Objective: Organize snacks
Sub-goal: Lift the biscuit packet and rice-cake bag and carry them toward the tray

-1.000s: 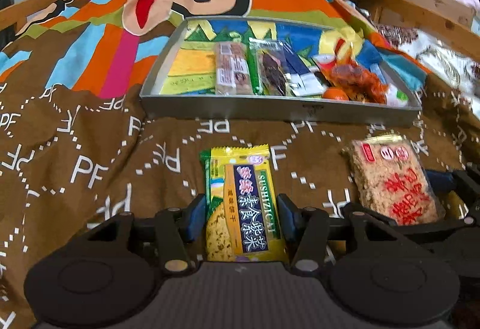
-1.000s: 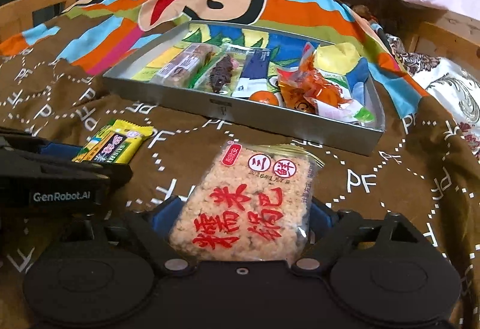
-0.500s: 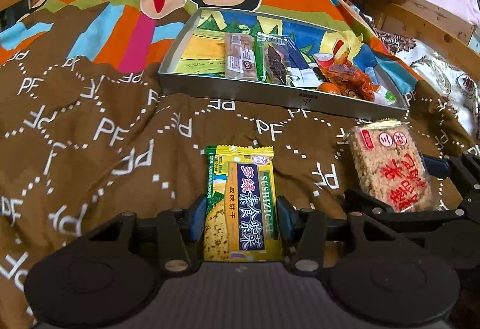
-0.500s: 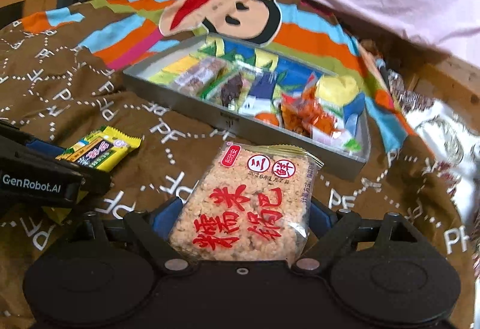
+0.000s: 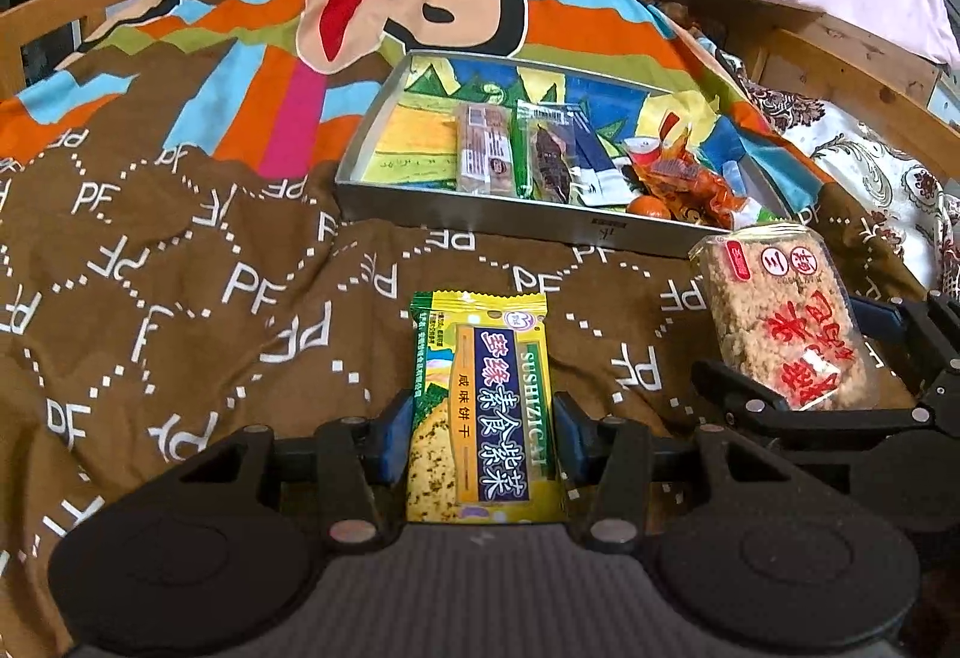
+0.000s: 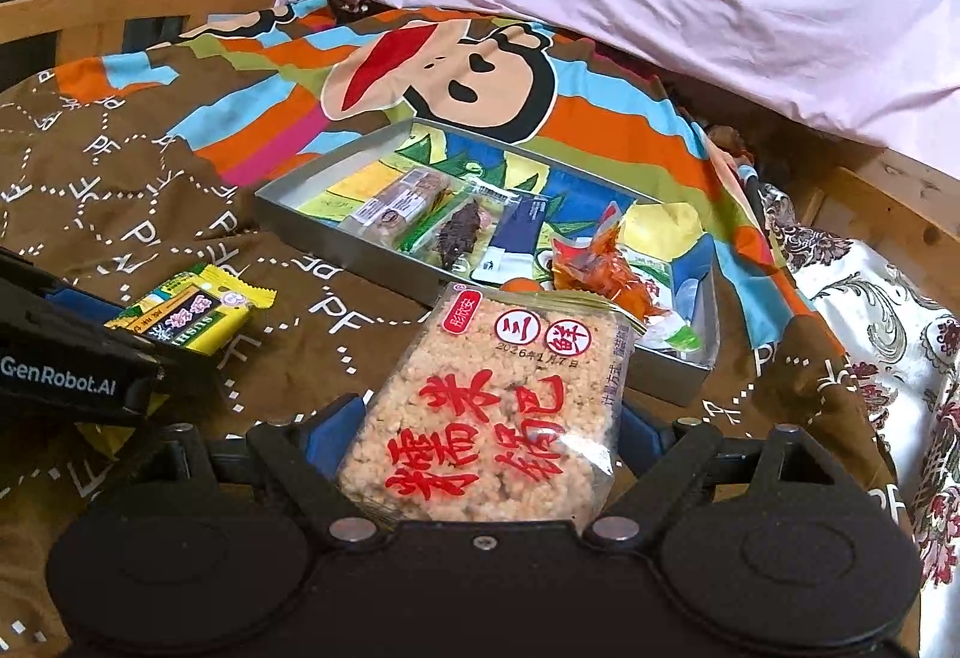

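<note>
Snacks were up in both grippers, clear of the brown bedspread [image 5: 180, 298]! The left gripper [image 5: 480, 433] clamped a slim yellow cracker packet [image 5: 480, 412] by its long edges; the right gripper [image 6: 474, 442] pinched a clear-wrapped puffed rice cake [image 6: 486, 406], a knobbly block with red lettering. Both hung near the camera, short of the grey metal tray [image 5: 510, 223], which sat farther off on the soft, rumpled quilt. Inside, slim bar packets lay side by side toward the left and crinkly orange wrappers were heaped at the right. My read: carry each packet over the near wall, keep it level, and lay the flat cracker packet beside the bars, parallel to them. That glossy film looked slippery and the rice cake brittle, so squeeze gently and release low.
</note>
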A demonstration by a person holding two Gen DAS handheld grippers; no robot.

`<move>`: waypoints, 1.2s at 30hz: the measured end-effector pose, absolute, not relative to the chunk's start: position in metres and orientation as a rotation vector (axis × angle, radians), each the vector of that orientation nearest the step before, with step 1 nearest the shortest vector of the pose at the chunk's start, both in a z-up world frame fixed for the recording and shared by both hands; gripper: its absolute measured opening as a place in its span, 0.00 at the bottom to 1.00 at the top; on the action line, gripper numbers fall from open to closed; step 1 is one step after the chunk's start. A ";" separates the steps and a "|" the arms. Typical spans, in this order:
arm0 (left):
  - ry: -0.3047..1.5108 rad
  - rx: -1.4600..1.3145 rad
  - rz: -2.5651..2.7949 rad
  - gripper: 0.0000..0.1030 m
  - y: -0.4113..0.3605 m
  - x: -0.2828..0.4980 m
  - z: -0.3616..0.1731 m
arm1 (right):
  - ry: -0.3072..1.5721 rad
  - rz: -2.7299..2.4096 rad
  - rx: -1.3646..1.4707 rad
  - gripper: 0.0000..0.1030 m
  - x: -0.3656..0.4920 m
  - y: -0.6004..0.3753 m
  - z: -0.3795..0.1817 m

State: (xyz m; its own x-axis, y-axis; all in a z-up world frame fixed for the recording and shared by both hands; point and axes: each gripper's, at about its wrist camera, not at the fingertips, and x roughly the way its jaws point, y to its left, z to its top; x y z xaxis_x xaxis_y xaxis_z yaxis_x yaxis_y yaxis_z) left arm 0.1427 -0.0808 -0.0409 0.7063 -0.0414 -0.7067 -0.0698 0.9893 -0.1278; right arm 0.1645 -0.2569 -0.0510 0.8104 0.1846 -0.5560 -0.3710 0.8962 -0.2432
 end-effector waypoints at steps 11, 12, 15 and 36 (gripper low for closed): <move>0.744 -0.149 0.017 0.50 -0.083 0.143 -0.030 | 0.512 0.289 -0.344 0.85 0.164 -0.258 -0.048; 0.741 -0.151 0.017 0.50 -0.083 0.143 -0.030 | 0.508 0.288 -0.342 0.85 0.164 -0.258 -0.047; 0.730 -0.155 0.017 0.50 -0.083 0.143 -0.027 | 0.500 0.285 -0.340 0.85 0.163 -0.259 -0.047; 0.678 -0.187 -0.031 0.50 -0.073 0.191 -0.018 | 0.406 0.257 -0.274 0.85 0.199 -0.254 -0.051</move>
State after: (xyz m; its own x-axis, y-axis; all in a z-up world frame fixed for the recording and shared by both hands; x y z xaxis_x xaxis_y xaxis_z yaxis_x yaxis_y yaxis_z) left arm 0.1914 -0.0730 -0.0183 0.7792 -0.0892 -0.6204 -0.0323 0.9828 -0.1819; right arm 0.1994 -0.2537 -0.0506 0.8877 0.1896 -0.4196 -0.2979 0.9313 -0.2094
